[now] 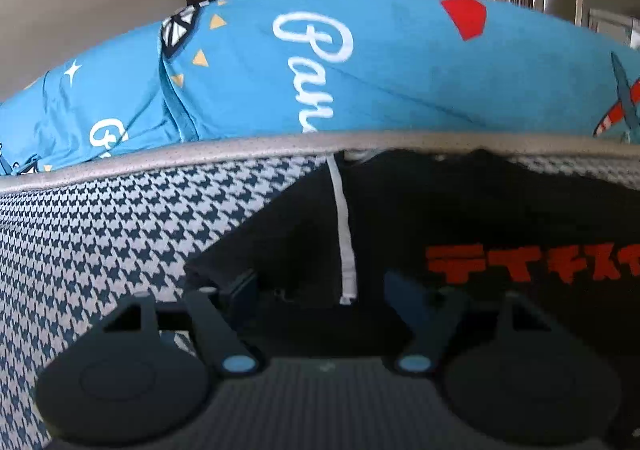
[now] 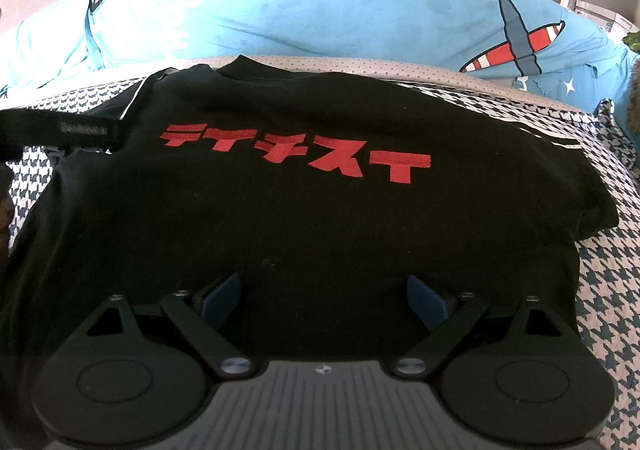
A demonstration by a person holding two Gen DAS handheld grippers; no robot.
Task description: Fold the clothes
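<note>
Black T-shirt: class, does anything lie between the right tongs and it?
Nothing visible does. The right tongs hang open directly over the black T-shirt, which lies spread on the houndstooth cover, with only bare cloth between the fingers.

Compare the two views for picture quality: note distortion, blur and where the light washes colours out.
Left wrist view: strong fisheye bend in the grey piped edge, and the black T-shirt is a featureless dark mass. Right wrist view: sharper red lettering, but the blue printed cover is bleached pale at left.
</note>
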